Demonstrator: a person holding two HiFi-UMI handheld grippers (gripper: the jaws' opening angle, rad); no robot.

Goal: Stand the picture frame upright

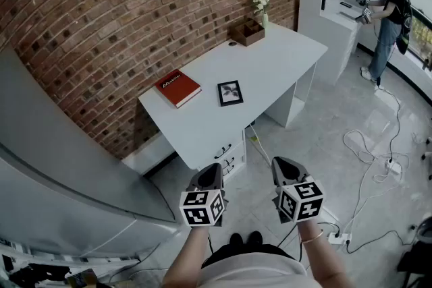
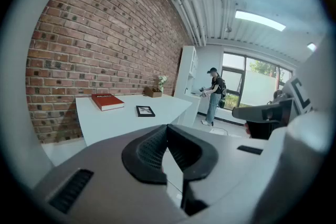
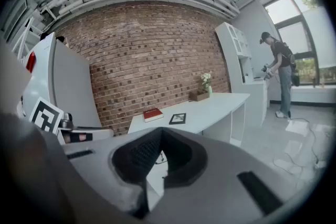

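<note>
Left claw (image 1: 212, 170): clenched, its two jaws pressed together with nothing between them; it is held low in front of the person's body, over the floor and well apart from the bench.
Right claw (image 1: 287, 166): also clenched and empty, level with the left one and just beside it, its marker cube facing up toward the head camera.
Picture frame (image 1: 230, 92): lies flat on its back on the bench, picture side up, near the front edge; it has a black border and touches neither claw.
Book (image 1: 178, 88): red, closed and lying flat near the left corner of the bench, beside the picture frame but apart from it.
Bench (image 1: 273, 61): a white top set against the brick wall, with drawers (image 1: 227, 157) under its near end.
Wooden box (image 1: 247, 32): sits at the far end of the bench, close to the wall.
Vase of flowers (image 1: 261, 7): stands upright just behind the wooden box, with pale blooms.
Brick wall (image 1: 135, 3): red-brown, and runs the length of the bench.
Floor (image 1: 324, 138): pale tiles, with loose cables (image 1: 371, 152) trailing to the right of the bench.
Other person (image 1: 387, 17): stands far off at a white cabinet (image 1: 341, 37), in dark top and jeans.
</note>
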